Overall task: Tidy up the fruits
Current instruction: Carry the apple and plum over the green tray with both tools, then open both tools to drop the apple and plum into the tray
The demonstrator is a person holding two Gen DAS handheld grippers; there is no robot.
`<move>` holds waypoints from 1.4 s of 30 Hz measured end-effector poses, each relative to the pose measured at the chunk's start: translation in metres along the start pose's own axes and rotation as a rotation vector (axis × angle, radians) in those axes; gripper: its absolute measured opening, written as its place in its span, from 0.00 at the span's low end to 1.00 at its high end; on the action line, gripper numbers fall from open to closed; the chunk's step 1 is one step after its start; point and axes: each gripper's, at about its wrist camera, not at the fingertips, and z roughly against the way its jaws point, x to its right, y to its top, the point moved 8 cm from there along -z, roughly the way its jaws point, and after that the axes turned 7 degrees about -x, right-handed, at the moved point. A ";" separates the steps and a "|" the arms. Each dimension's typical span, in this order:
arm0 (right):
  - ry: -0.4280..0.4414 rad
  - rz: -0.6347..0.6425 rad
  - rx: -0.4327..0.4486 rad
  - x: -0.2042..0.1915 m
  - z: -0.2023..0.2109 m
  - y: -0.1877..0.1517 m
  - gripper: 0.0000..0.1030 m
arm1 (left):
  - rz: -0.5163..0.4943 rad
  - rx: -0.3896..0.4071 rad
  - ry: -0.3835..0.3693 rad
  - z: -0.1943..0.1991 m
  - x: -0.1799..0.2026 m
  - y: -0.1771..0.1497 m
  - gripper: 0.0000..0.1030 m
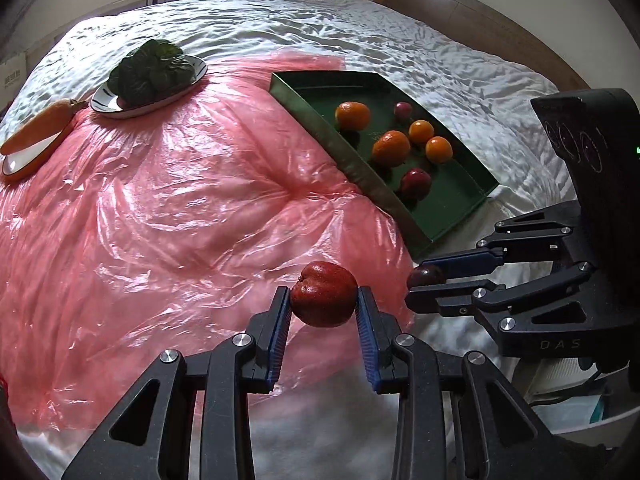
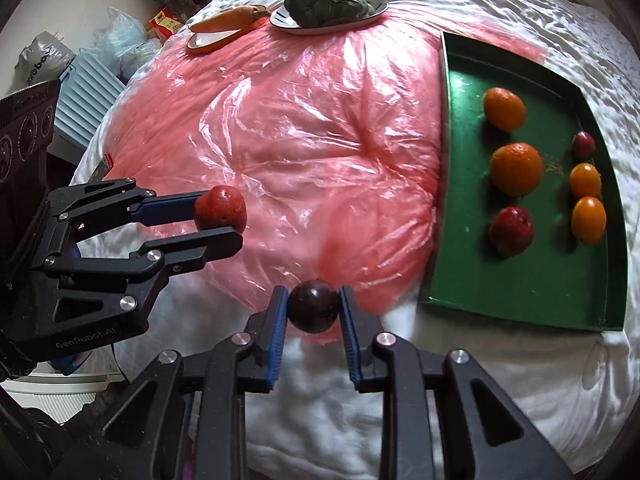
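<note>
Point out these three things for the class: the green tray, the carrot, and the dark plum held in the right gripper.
green tray (image 2: 520, 280): right wrist view, bare floor near its front edge.
carrot (image 2: 224, 21): right wrist view, middle of its body.
dark plum (image 2: 313, 306): right wrist view, centre of its front.

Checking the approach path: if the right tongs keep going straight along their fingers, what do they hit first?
Probably the pink plastic sheet on the bed; the green tray lies off to the right. The right tongs hold a dark plum; depth is unclear.
</note>
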 end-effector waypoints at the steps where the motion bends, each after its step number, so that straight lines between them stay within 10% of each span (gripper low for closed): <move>1: -0.011 -0.015 0.000 0.009 0.004 -0.005 0.39 | -0.013 -0.003 -0.014 -0.002 0.010 0.002 0.27; 15: -0.146 -0.176 0.129 0.133 0.058 -0.008 0.39 | -0.080 0.015 -0.097 -0.034 0.091 0.056 0.27; 42: -0.245 -0.172 0.149 0.222 0.019 0.012 0.40 | -0.191 0.012 0.075 -0.135 0.121 0.144 0.27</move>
